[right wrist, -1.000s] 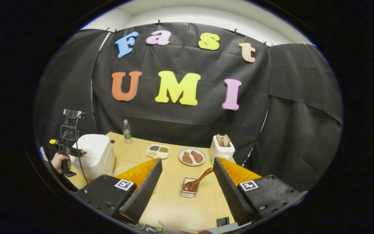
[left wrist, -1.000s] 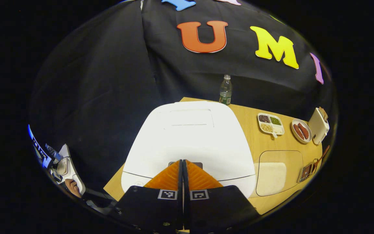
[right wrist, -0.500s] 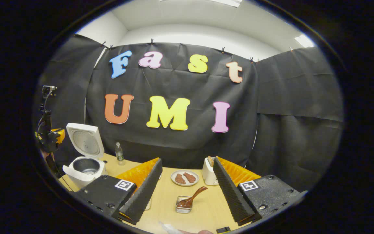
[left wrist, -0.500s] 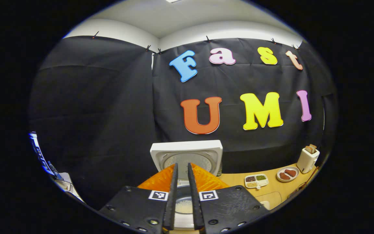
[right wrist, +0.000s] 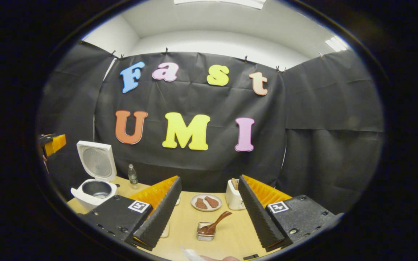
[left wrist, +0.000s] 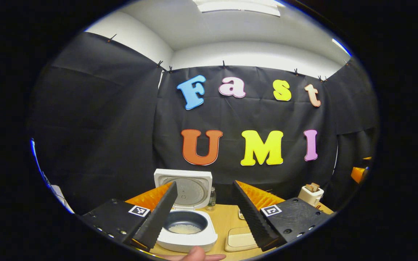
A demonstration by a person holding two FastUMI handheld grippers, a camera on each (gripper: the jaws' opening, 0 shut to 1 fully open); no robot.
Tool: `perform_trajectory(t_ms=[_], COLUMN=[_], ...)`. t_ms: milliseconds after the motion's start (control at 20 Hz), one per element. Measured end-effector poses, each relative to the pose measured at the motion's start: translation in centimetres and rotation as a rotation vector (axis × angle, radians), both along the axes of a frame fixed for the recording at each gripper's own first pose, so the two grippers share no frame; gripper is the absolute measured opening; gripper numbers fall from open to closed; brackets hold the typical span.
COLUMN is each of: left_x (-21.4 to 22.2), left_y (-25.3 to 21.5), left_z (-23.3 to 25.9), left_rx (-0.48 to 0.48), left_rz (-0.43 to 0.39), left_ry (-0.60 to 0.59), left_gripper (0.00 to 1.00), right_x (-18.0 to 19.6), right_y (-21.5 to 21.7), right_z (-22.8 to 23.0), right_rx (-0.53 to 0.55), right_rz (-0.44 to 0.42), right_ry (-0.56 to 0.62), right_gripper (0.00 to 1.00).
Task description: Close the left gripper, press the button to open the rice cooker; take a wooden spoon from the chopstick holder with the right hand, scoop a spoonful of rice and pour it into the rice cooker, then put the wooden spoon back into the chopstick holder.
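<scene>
- Where the left gripper view looks along its own two fingers, the left gripper [left wrist: 204, 206] has them spread wide, holding nothing, raised above the near edge of the light wooden table [left wrist: 227, 219].
- Between and beyond those fingers: white rice cooker [left wrist: 187, 232], lid [left wrist: 183, 188] swung upright at the far side, dark inner pot exposed, a shallow layer of white rice [left wrist: 184, 228] in the bottom.
- Just right of the cooker, a pale rectangular container [left wrist: 241, 240] on the table; a clear plastic bottle [left wrist: 212, 198] behind the cooker by the wall; a white toaster [left wrist: 310, 194] far right.
- A fingertip [left wrist: 194, 255] shows at the bottom edge of the left gripper view.
- Right gripper [right wrist: 209, 204]: fingers also spread wide, empty, above the near side of the table.
- Between its fingers, a small square metal chopstick holder [right wrist: 206, 235] stands on the table; brown wooden spoon [right wrist: 214, 224] in it, bowl down, handle leaning up to the right.
- Beyond the holder, a white round plate [right wrist: 205, 202] with two brown pieces; the toaster just right of it.
- Far left in the right gripper view: the open cooker, bottle near it.
</scene>
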State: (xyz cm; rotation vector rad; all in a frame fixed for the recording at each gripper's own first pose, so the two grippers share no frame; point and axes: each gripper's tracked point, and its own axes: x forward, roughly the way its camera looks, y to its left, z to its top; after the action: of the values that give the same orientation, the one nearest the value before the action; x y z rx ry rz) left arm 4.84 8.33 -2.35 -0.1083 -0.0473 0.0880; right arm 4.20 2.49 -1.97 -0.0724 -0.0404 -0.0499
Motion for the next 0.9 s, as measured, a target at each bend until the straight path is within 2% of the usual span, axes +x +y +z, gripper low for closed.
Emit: perform_trajectory(t_ms=[150,400,650,750,900], left_x=[-0.9,-1.5,-1.9,-1.9,-2.0], left_y=[-0.3,-1.9,-3.3,-3.8,-4.1], left_z=[-0.3,0.0,-0.6,-0.9,-1.7], left_rx=[0.011,0.094,0.095,0.088,0.087], left_rz=[-0.009,-0.049,-0.095,-0.108,-0.115], left_ry=[-0.004,-0.021,0.005,0.027,0.049], left_gripper=[0.95,0.94,0.95,0.95,0.95], right_x=[-0.1,0.7,1.6,2.6,4.8], right_y=[-0.3,-1.3,-2.1,-2.7,-3.6], right_z=[-1.6,-5.1,-6.0,-7.7,-12.8], right_rx=[0.016,0.038,0.046,0.049,0.082], right_rz=[0.003,-0.012,-0.032,-0.047,-0.058], right_ry=[0.022,0.085,0.08,0.107,0.19], right_gripper=[1.0,1.0,1.0,1.0,1.0])
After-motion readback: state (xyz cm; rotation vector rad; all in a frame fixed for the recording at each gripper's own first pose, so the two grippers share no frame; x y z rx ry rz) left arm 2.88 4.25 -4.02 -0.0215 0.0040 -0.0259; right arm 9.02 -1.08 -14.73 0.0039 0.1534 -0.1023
